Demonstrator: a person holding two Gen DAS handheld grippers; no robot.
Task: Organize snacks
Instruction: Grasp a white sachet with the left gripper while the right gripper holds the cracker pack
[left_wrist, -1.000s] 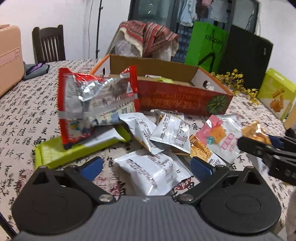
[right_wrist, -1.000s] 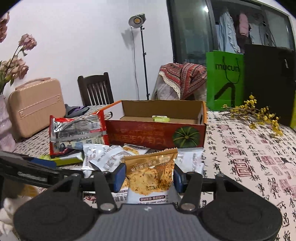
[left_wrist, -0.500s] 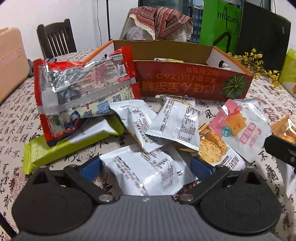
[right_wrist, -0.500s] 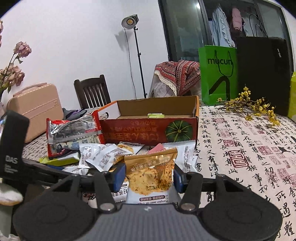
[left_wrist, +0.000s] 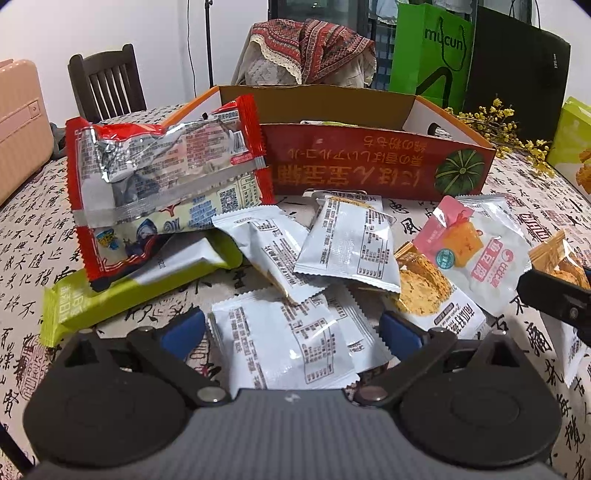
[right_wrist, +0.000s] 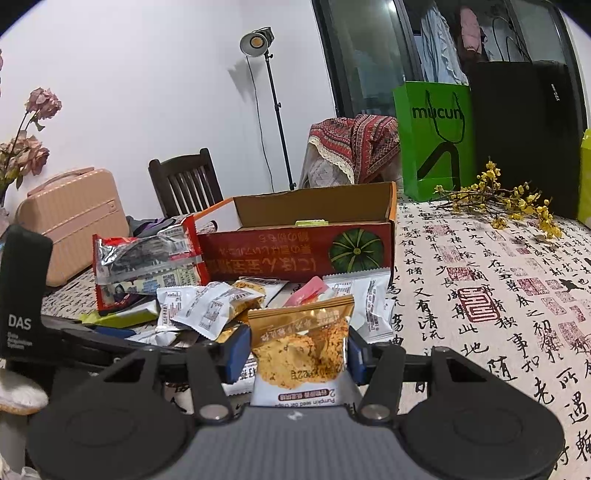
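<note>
Blue pads tip both tools, and nearest the right wrist camera the right gripper (right_wrist: 298, 349) has them pressed against the two sides of a gold crisp packet (right_wrist: 301, 347), which stands upright between them, its sealed top edge uppermost. In the left wrist view the left gripper (left_wrist: 293, 328) stands wide, its pads set to either side of a white sachet (left_wrist: 284, 339) that lies flat on the table, printed back up; the pads do not touch it. Just past that sachet more white sachets (left_wrist: 351, 247) overlap in a loose heap, with a pink-and-white packet (left_wrist: 476, 251) to their right and a second gold crisp packet (left_wrist: 424, 291) half under them. To the left a long lime-green bar wrapper (left_wrist: 122, 291) lies on the cloth, and a large red-and-silver bag (left_wrist: 166, 184) rests on it, leaning back toward the box. The tablecloth (right_wrist: 498, 280) is pale, printed with black calligraphy and red seals. Behind the heap stands an open cardboard box (left_wrist: 369, 166) with a red front wall bearing a green pumpkin picture; a small green item lies inside it. Farther off on the table are sprigs of yellow flowers (right_wrist: 498, 203), a green paper bag (right_wrist: 432, 140) and a black bag (right_wrist: 524, 133). Beyond the table stand a dark wooden chair (right_wrist: 184, 181), a pink case (right_wrist: 74, 218) and a lamp on a stand (right_wrist: 256, 40).
</note>
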